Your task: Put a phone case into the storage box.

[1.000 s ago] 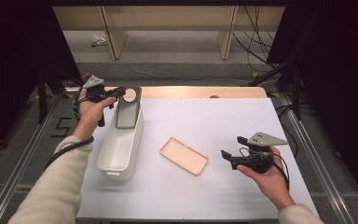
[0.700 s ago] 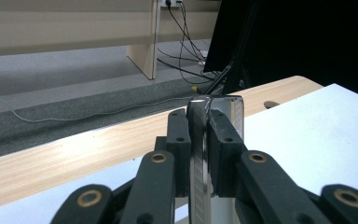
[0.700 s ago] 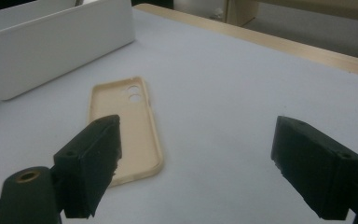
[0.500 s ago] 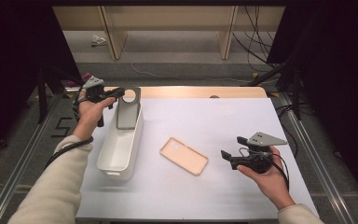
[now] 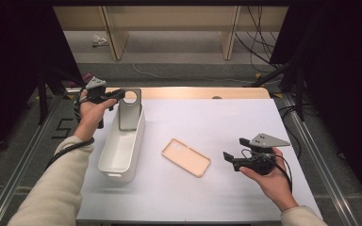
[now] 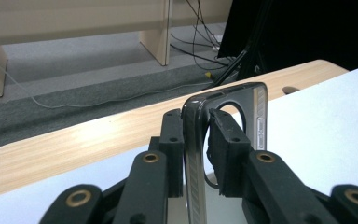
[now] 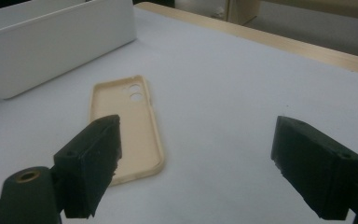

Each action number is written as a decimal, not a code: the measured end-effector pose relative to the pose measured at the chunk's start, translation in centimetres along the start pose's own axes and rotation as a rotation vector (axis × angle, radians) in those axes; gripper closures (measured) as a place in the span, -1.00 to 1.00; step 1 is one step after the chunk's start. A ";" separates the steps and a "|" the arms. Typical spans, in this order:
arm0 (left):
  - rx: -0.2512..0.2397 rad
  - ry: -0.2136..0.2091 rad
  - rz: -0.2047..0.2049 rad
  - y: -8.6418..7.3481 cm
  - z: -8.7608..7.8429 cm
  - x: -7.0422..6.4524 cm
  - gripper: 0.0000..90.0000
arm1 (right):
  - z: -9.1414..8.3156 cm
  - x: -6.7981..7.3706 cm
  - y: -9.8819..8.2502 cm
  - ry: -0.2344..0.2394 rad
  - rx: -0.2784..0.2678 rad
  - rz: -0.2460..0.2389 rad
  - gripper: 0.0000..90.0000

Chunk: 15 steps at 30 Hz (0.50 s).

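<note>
Dark phone case, judged light, thin and flexible, stands upright in the white bin; left hand-held gripper straddles its top edge, jaws just easing apart, right pad clear.

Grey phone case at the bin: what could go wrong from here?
1. The left gripper, whose jaws have just been opening, has one pad off the grey phone case; the case stands upright at the white bin's far end and may topple outside.
2. The beige case lies flat, likely awkward for the open right gripper.
</note>
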<state>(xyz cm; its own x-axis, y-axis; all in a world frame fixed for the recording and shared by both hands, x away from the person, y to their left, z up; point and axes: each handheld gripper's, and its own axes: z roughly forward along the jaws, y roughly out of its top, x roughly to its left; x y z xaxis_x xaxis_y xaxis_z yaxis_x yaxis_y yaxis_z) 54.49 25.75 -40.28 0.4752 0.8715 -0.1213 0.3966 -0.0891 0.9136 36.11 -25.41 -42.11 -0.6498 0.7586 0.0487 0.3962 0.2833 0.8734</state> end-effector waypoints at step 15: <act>0.040 0.045 0.001 -0.1 0.2 0.1 0.61 | 0.0 0.0 0.0 0.003 0.002 0.003 -0.63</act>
<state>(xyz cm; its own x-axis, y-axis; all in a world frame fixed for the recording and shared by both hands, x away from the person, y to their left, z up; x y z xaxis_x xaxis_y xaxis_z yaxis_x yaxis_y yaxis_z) 54.65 25.74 -40.49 0.4404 0.8920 -0.1020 0.4274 -0.1084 0.8976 36.12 -25.39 -42.15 -0.6505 0.7576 0.0527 0.3996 0.2824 0.8721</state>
